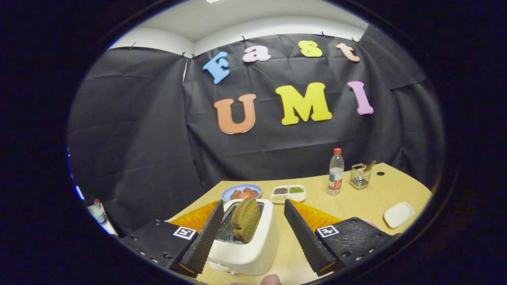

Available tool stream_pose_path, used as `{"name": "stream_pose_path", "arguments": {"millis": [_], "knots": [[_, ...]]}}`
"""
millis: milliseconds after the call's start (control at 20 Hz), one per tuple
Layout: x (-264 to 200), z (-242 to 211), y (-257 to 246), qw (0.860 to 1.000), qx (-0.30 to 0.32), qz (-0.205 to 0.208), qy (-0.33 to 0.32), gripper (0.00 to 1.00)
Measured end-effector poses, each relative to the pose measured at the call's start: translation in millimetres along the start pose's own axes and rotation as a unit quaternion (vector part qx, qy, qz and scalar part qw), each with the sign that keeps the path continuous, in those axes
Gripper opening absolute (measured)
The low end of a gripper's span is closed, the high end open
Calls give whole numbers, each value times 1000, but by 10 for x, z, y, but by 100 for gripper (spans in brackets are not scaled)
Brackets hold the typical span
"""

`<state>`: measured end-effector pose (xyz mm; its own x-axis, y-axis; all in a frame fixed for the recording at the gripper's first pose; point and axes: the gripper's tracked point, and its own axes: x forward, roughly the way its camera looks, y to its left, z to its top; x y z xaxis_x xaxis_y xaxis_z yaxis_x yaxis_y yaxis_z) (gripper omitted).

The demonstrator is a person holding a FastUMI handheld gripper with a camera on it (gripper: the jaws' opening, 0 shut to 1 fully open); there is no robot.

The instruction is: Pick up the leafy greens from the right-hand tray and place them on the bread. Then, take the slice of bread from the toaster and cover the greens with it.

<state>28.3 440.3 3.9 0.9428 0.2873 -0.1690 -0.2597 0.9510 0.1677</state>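
Jaws (pixel 249 233) spread wide at the bottom centre of the frame, gripping nothing, one ribbed finger on either side of the white toaster (pixel 247 253). Between them, slice of bread (pixel 246 225) standing upright in the slot, top edge poking out, untouched by either finger. Probably lining up for the bread grab, though greens placement cannot be judged from here. Best done by lowering squarely, keeping the fingers flat to the slice's broad faces, closing gently above the slot rim, then lifting straight up to avoid tipping the toaster. Beyond, on the yellow surface (pixel 348 198): blue plate (pixel 241 192), divided white tray (pixel 288 193), bottle (pixel 336 172), wire basket (pixel 359 175).
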Motion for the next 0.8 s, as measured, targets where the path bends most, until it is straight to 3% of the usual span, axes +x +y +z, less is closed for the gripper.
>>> {"name": "stream_pose_path", "arguments": {"millis": [400,600,800], "knots": [[482,-385,11,997,-10,-47,56,93],[580,-384,-32,996,-2,-60,64,74],[604,-381,-57,996,5,-66,63,43]]}}
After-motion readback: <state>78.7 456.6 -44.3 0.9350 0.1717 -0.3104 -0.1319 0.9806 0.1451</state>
